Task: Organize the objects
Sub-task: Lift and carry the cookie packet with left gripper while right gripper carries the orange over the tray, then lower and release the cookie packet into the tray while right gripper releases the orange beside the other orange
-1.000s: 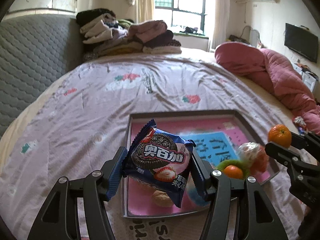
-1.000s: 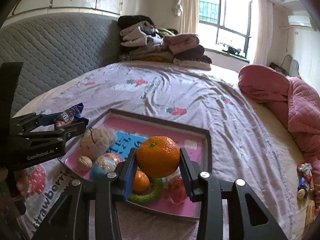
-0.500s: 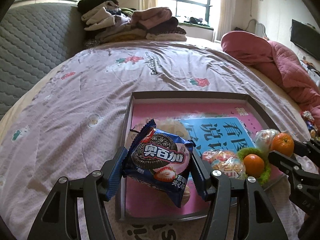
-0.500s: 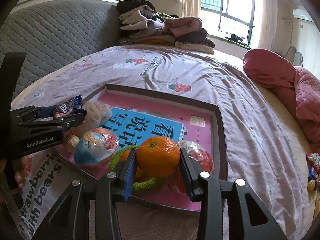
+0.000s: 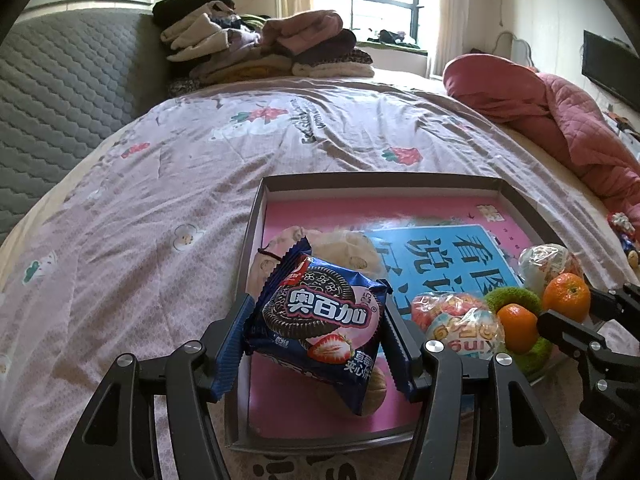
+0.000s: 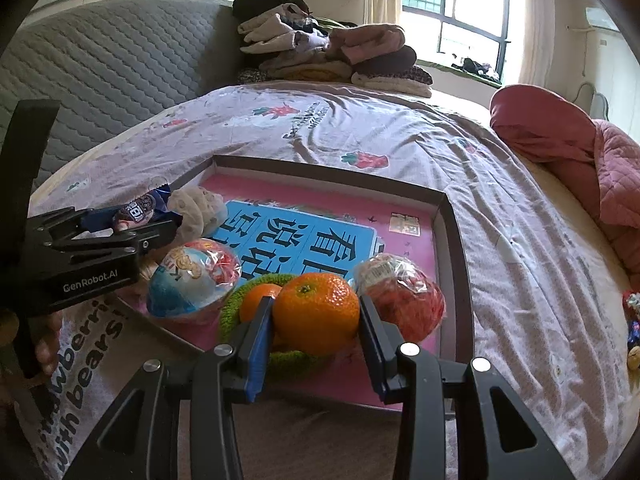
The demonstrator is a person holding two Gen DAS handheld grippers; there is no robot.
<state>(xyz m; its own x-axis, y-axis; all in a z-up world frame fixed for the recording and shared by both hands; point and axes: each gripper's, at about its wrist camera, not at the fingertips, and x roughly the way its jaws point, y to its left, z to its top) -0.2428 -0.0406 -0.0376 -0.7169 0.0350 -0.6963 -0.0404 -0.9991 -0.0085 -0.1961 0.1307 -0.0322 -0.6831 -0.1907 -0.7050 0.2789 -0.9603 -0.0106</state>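
- The left gripper (image 5: 316, 336) is clamped on a blue cookie packet (image 5: 320, 320), which hangs in the air over the tray's near-left corner, above a walnut (image 5: 372, 394) lying on the tray floor.
- The right gripper (image 6: 316, 322) pinches a tangerine (image 6: 316, 312) between its pads, low over the near edge of the tray (image 6: 452, 240), just above a green knitted ring (image 6: 240, 312).
- A second, smaller tangerine (image 6: 258, 300) already sits inside that ring, so I'd guess the held one is meant to join it or land close by.
- Already in the tray: a cream plush toy (image 6: 200, 210) by the left edge, a blue-and-white wrapped ball (image 6: 192, 280) near the front, and a red wrapped ball (image 6: 400, 296) toward the near-right corner.
- The tray's floor shows a pink and blue printed sheet (image 6: 304, 236); its far half is bare.
- Most of the gathering looks done; what remains, as I judge it, is setting down these two held items.
- A few small bits (image 6: 632, 320) lie on the bedsheet (image 6: 360, 128) off the right edge, too small to identify; they may still need collecting.
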